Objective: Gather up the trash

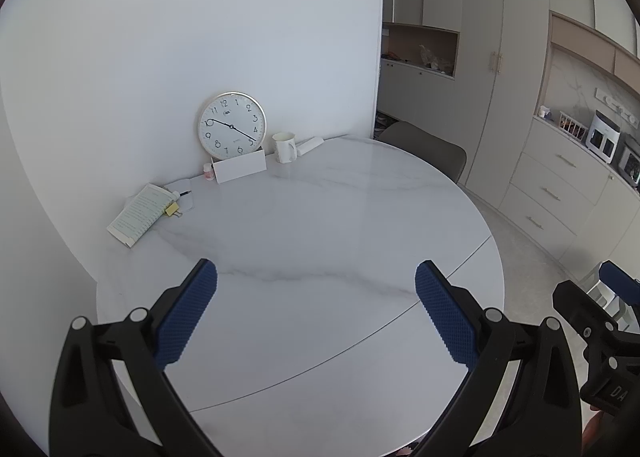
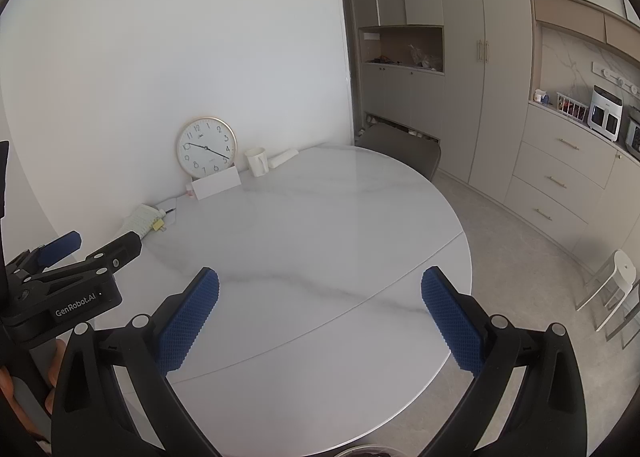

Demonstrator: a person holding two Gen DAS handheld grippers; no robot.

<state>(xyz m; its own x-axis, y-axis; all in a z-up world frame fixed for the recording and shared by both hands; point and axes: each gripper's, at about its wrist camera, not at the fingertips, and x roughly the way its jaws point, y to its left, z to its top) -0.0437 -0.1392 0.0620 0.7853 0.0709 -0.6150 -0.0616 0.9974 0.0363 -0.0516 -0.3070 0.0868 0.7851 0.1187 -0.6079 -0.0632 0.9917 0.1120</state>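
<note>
Both grippers are hovering above the near edge of the round marble table (image 1: 320, 217), each with its blue pads spread wide and gripping nothing. The left gripper (image 1: 316, 277) is sitting closer to the clock (image 1: 231, 126) side; the right gripper (image 2: 320, 281) is hanging further from it, toward the kitchen cabinets. No obvious trash is showing. The likeliest candidate, by my judgement, is the white rolled piece (image 1: 310, 145) lying just past the mug (image 1: 285, 147), on the side away from the clock, against the wall. Its long axis is running roughly along the wall. It is lying ahead of both grippers, well apart from either, neither clearly nearer
</note>
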